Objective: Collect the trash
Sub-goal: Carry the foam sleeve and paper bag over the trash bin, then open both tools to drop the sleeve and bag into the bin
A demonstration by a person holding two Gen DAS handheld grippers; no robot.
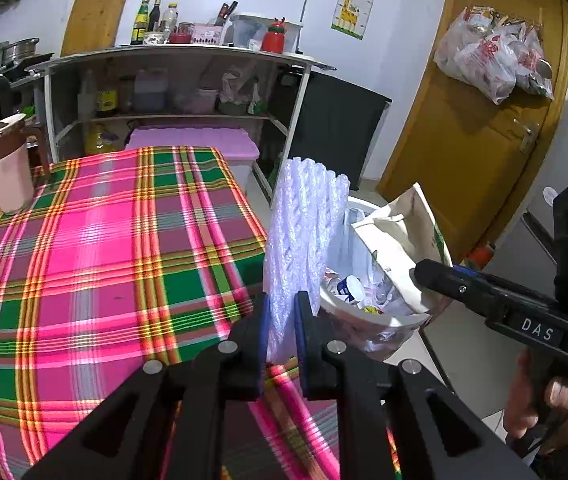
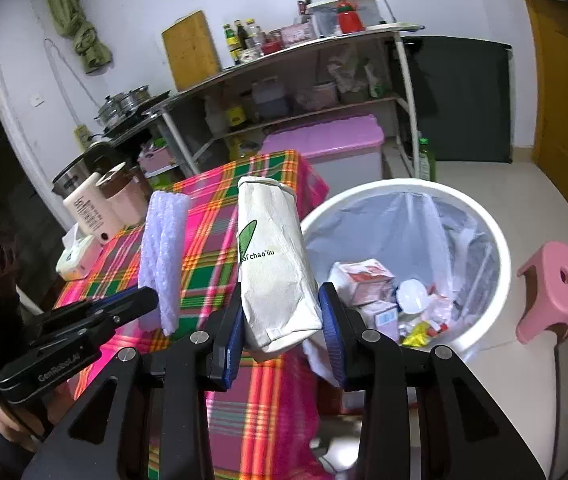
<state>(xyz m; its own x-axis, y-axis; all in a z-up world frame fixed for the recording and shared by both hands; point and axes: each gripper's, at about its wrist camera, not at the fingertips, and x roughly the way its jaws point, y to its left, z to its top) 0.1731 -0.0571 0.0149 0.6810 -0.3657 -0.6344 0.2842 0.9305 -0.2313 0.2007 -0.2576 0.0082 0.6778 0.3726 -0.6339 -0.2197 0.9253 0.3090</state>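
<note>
Trash rides in both grippers: left gripper [image 1: 282, 322] pinches a foam sheet [image 1: 303, 216], right gripper [image 2: 280, 320] clamps a paper bag [image 2: 274, 264]. Both hang near the bin [image 2: 479, 216], right of the bench [image 1: 104, 240], seemingly for dropping.

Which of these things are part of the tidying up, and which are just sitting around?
Part of the job: bubble wrap in left gripper; paper bag in right gripper; trash bin.

Just around: jug, tissue pack, pink stool.
</note>
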